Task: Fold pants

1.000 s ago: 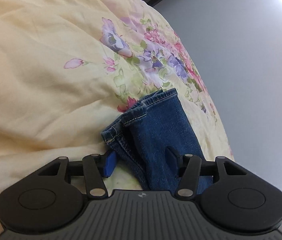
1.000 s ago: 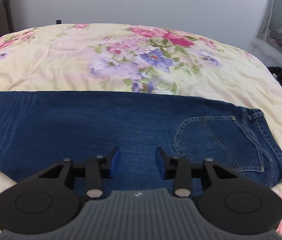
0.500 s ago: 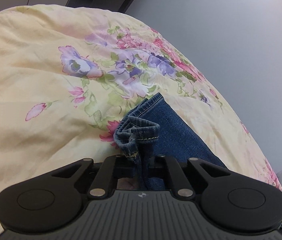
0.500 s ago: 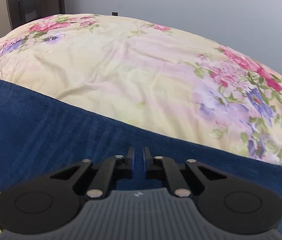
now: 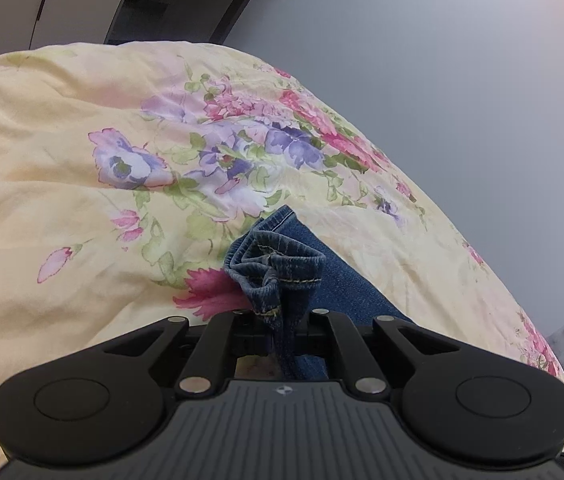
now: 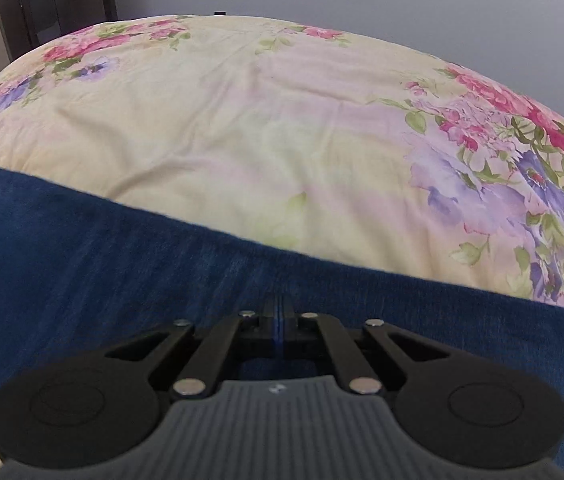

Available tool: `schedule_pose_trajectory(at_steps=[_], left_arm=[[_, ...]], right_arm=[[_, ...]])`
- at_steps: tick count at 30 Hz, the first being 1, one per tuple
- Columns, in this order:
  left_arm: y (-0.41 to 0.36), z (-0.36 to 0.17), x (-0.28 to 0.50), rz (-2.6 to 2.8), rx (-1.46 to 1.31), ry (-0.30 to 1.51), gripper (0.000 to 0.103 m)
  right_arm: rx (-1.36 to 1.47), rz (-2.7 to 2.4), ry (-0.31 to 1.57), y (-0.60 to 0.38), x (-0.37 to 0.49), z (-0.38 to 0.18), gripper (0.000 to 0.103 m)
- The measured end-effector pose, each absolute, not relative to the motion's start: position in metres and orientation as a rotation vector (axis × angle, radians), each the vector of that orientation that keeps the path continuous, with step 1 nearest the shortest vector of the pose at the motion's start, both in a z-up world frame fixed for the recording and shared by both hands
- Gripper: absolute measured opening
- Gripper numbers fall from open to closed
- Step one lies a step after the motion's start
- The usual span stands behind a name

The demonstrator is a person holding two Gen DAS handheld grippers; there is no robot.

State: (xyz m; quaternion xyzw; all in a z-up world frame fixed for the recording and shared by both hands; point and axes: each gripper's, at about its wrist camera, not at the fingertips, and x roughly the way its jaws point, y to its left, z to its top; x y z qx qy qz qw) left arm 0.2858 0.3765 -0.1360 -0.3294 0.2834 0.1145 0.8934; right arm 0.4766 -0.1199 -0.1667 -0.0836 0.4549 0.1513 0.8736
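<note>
- Grey walls close round the bed with the pale yellow floral quilt (image 6: 241, 140), soft and puffed; if I drag low across it, I judge the cover could ruck up under the fold.
- Across that quilt lie the dark blue denim pants (image 6: 81, 264), laid lengthwise; heavy cloth like this may sag between my two holds and land crooked.
- My right gripper (image 6: 278, 314) has its jaws pressed together over the leg; whether denim sits between them I cannot tell, so a lift might come up empty.
- My left gripper (image 5: 277, 316) pinches the bunched hem (image 5: 277, 264); that crumpled bite looks shallow, and I reckon a sharp pull could slip it free.
</note>
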Motion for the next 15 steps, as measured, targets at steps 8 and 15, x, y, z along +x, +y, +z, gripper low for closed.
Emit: schedule_pose_trajectory(at_steps=[8,15], left_arm=[[0.36,-0.099,0.293,0.216,-0.634,0.549,0.005],[0.33,-0.041,0.298,0.179,-0.57,0.5,0.005]], right_arm=[[-0.152,0.363,1.051,-0.124,0.383,-0.171,0.0],[-0.056,0.325,1.086,-0.134,0.388,-0.182,0.0]])
